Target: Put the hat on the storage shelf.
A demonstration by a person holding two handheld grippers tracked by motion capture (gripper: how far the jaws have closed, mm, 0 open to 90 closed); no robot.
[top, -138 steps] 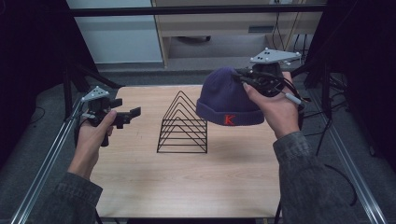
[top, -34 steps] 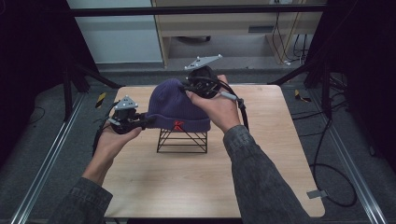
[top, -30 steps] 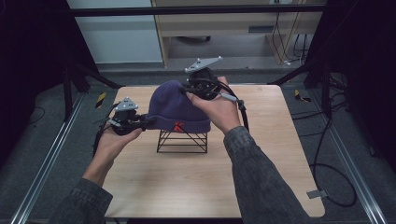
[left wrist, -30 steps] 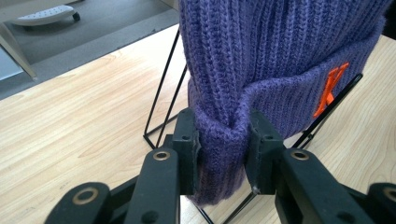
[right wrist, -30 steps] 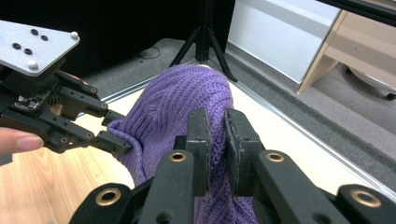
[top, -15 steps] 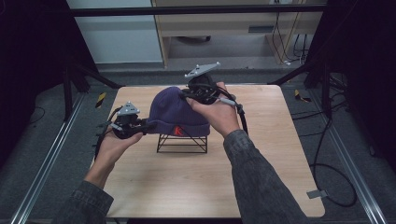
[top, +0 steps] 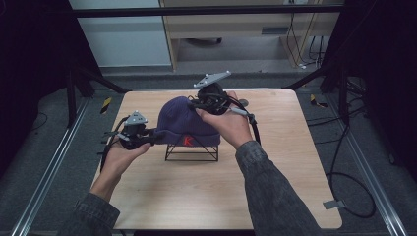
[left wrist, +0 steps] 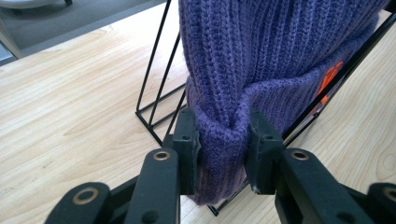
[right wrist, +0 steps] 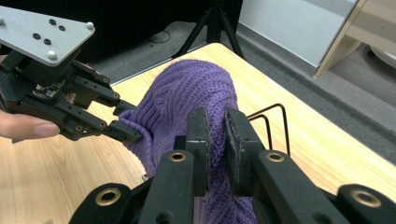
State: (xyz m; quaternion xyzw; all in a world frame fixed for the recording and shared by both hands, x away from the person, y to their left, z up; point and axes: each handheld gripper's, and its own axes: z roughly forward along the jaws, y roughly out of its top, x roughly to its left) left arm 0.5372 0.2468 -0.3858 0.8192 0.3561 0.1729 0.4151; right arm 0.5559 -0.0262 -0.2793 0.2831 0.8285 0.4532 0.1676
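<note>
A purple knit beanie (top: 184,123) with a red letter on its cuff lies draped over the black wire rack (top: 192,151) at the middle of the table (top: 275,187). My left gripper (top: 156,135) is shut on the cuff's left end; its pads pinch a fold of the beanie (left wrist: 261,51), with the rack (left wrist: 156,77) just behind my left gripper (left wrist: 223,126). My right gripper (top: 196,105) is shut on the top right of the crown. Its own view has knit fabric of the beanie (right wrist: 182,93) squeezed in my right gripper (right wrist: 216,119), and the left gripper (right wrist: 128,133) at the cuff.
The wooden table has open surface in front of and to the right of the rack. Black frame posts (top: 74,93) stand at the back corners. Cables (top: 344,196) lie on the floor to the right, and a wooden cabinet (top: 236,24) stands behind.
The beanie went from high at the right, in the right gripper alone, to over the rack. The left gripper has closed on its cuff. Over the last second the beanie sank slightly.
</note>
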